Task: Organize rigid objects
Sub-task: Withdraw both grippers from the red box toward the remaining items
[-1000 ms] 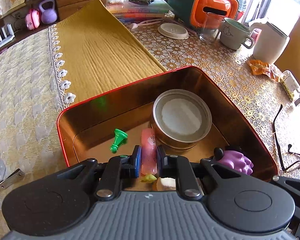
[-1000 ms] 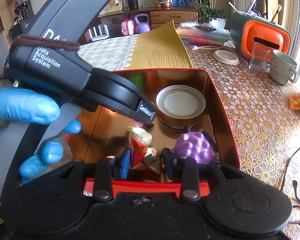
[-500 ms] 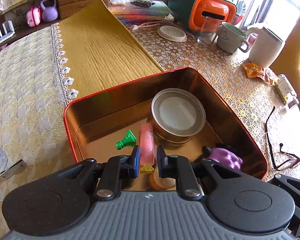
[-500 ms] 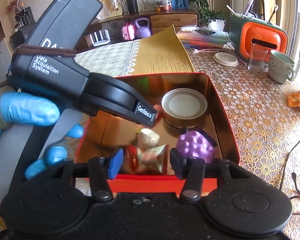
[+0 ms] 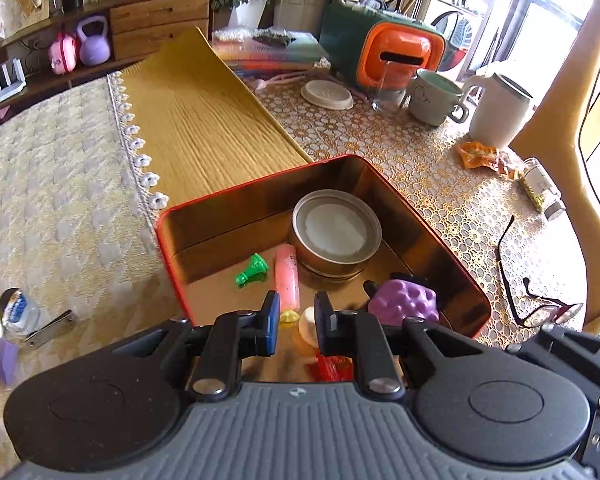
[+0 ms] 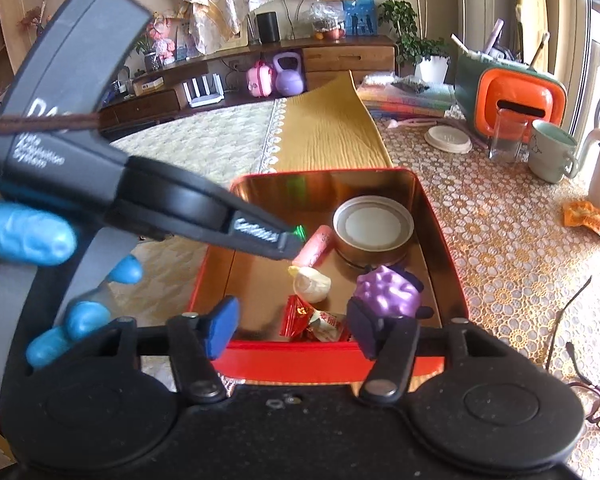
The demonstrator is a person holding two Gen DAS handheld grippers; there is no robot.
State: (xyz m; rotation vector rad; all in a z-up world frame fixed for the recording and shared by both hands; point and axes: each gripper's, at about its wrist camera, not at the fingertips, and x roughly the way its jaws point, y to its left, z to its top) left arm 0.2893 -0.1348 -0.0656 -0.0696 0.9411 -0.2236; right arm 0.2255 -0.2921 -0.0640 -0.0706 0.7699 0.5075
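Observation:
A red tin point(image 5: 260, 182) with a gold inside holds a round lidded can point(image 5: 336, 232), a pink tube point(image 5: 287, 276), a green piece point(image 5: 254, 270), a purple grape toy point(image 5: 404, 300) and a cream lump point(image 6: 312, 282). My left gripper point(image 5: 296, 320) hovers over the tin's near side. Its pads are a narrow gap apart with nothing gripped, and the tube's end lies just beyond them. My right gripper point(image 6: 292, 328) is at the tin's front wall point(image 6: 324, 354), jaws opening. A red wrapped candy point(image 6: 308, 320) lies loose on the floor between them.
Glasses point(image 5: 540, 304) lie right of the tin. At the back stand a mug point(image 5: 436, 96), a white jug point(image 5: 500, 112), a white lid point(image 5: 327, 94) and an orange-green box point(image 5: 396, 56). A yellow runner point(image 5: 196, 120) lies behind the tin. Nail clippers point(image 5: 46, 330) lie left. A blue-gloved hand point(image 6: 20, 236) holds the left gripper.
The left gripper drew back and up, leaving the pink tube lying in the tin. The right jaws spread apart and let go of the red candy, which now rests on the tin floor.

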